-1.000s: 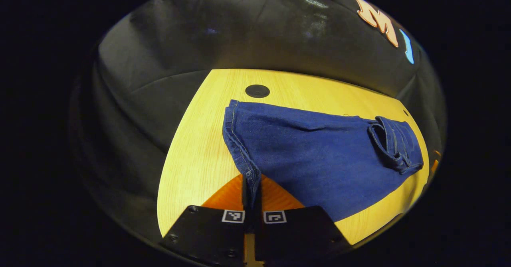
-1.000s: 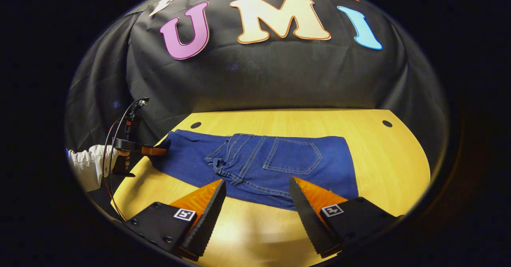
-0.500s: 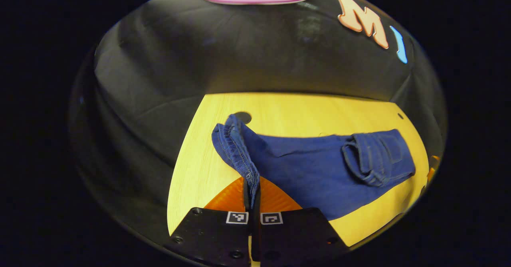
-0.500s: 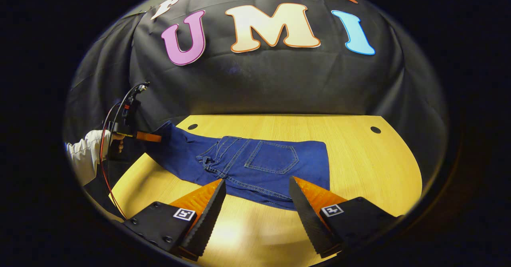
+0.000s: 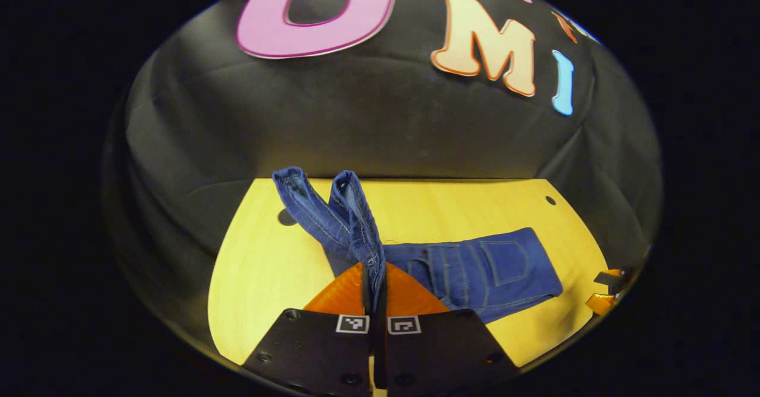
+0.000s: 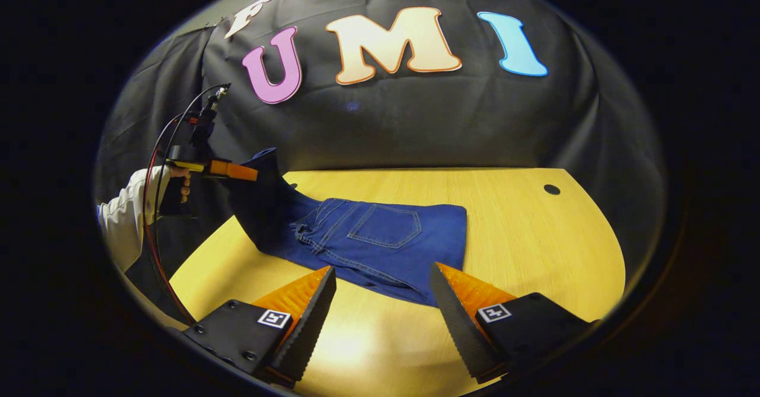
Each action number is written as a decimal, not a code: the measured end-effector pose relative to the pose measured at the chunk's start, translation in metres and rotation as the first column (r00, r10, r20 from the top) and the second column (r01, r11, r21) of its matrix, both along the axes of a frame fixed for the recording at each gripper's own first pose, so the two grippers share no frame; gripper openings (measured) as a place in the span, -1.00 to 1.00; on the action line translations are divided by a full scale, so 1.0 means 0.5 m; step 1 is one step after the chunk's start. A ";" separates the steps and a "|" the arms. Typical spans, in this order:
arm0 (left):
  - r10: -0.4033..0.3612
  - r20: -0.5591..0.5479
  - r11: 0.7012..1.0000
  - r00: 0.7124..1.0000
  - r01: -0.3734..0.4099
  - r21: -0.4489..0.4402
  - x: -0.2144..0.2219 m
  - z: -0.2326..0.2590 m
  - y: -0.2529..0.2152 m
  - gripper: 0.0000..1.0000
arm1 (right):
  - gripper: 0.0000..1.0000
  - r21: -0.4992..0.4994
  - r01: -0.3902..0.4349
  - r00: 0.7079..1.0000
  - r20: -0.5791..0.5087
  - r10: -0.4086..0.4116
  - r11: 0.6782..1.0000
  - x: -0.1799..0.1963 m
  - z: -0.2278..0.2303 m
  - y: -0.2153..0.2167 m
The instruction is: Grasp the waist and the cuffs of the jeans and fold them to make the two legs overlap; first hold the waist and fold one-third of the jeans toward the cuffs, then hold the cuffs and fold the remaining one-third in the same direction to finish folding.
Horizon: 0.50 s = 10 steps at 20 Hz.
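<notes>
Wooden table (image 6: 534, 243). Left gripper (image 5: 374, 284) clamps jeans (image 6: 380, 240) cuffs (image 5: 323, 207), lifted; right gripper (image 6: 383, 302) agape, idle. Carry cuffs level, lay squarely over waist fold ahead.

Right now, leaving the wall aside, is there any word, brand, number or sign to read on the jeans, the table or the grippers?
jeans: no text; plain stitching on the pocket.
table: no text.
left gripper: square patterned markers, no letters or numbers.
right gripper: markers of the same kind, no letters or numbers.
</notes>
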<state>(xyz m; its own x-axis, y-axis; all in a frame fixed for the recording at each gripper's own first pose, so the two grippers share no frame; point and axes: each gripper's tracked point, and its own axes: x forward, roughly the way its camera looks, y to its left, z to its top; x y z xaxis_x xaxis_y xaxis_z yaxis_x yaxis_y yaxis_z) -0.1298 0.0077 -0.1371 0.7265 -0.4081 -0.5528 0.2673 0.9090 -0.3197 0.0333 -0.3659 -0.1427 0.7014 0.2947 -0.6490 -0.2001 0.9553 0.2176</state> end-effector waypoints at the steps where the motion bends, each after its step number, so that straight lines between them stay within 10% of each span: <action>1: -0.013 0.012 1.000 1.000 0.013 -0.008 0.000 0.014 -0.033 -1.00 | 0.97 0.003 0.003 1.000 0.001 -0.003 1.000 -0.006 0.001 -0.018; 10: -0.152 0.044 0.988 0.987 0.153 -0.025 -0.028 0.071 -0.331 -1.00 | 0.96 0.019 0.051 0.999 -0.007 -0.050 0.999 -0.044 0.017 -0.184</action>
